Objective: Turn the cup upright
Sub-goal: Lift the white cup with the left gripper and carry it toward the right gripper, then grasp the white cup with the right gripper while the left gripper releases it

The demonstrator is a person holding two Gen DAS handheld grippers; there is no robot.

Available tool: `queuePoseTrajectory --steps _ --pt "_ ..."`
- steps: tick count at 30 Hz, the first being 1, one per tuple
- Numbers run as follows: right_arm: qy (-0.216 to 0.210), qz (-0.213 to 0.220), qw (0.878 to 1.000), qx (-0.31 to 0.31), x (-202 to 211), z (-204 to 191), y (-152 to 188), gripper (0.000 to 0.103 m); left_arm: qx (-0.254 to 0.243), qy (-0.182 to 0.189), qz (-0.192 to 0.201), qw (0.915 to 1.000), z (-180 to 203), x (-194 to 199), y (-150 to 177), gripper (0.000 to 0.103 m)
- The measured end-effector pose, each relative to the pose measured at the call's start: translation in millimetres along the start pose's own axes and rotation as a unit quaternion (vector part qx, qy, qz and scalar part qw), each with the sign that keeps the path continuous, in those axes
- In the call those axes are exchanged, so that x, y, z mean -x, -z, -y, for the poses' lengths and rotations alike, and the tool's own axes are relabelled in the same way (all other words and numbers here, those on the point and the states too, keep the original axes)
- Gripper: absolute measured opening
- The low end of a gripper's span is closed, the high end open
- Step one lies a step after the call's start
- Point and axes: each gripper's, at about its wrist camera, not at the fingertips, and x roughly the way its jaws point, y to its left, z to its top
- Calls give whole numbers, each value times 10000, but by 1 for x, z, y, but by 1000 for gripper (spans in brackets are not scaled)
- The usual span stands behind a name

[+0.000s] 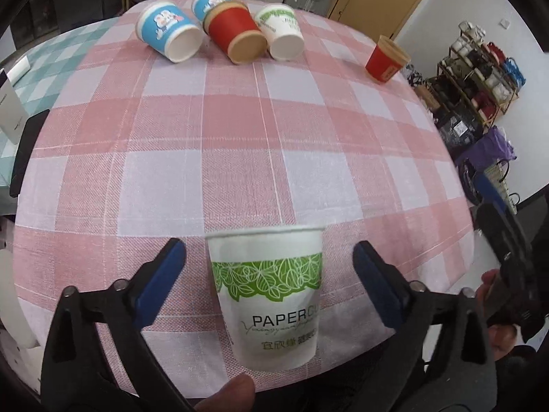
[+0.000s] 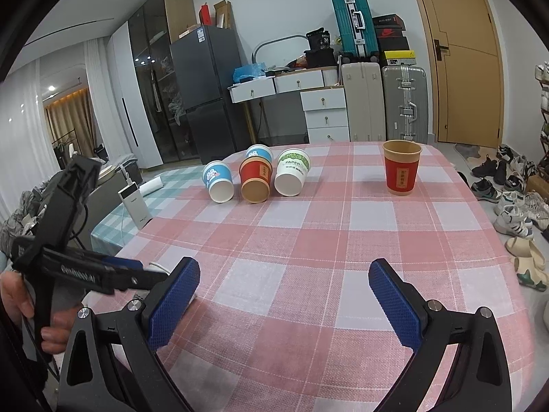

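One white-green cup (image 1: 266, 295) is seen upright between the spread, untouching jaws of the left hand-held gripper (image 1: 269, 283); the right hand-held gripper (image 2: 283, 297) is held wide apart at 6 o'clock.

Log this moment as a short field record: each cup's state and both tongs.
near cup: white and green paper cup, upright, between the open left tongs, untouched
upright far cup: red cup
lying cups: two blue, one red, one white and green
right tongs: open, empty
surface: pink checked tablecloth
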Motion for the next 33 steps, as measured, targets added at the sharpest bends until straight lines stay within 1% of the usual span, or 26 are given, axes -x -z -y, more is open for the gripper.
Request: queuePoseTrajectory --steps 4,6,8,10,12,15,18,21,26,27,29,33 --pt "-77 9 10000 -16 4 -4 -1 101 105 -71 257 9996 -4 29 -3 102" --pt "-83 -23 10000 -37 5 -8 -2 101 91 -294 423 9986 -2 45 1 102" --pt "-100 -15 9999 -20 9 -13 -6 101 -96 -536 733 9958 6 63 8 102" --pt "-129 61 9999 20 18 -18 -10 101 -211 -757 1092 9909 14 81 16 102" --pt "-203 142 9997 36 27 -24 -15 101 -258 -892 1345 9865 19 97 24 102" --pt "-345 197 9992 30 39 -34 -20 101 -252 -957 1580 9825 21 114 33 102" --pt "-409 137 9991 1 46 -44 -24 101 -285 -965 1738 9796 22 129 43 102" --pt "-415 -80 9990 -126 46 -53 -25 102 -198 -962 1939 9761 20 143 56 102" --pt "-510 -453 9970 -370 42 -61 -21 103 -219 -1108 2223 9684 18 162 80 102" --pt "-581 -605 9956 -413 37 -62 -19 103 -222 -1130 2289 9666 17 166 84 102" --pt "-664 -1047 9911 -486 23 -65 -16 103 -109 -1237 2410 9626 13 173 92 102" --pt "-1070 -1798 9748 -779 -11 -70 -8 103 64 -1276 2627 9564 1 184 107 102"
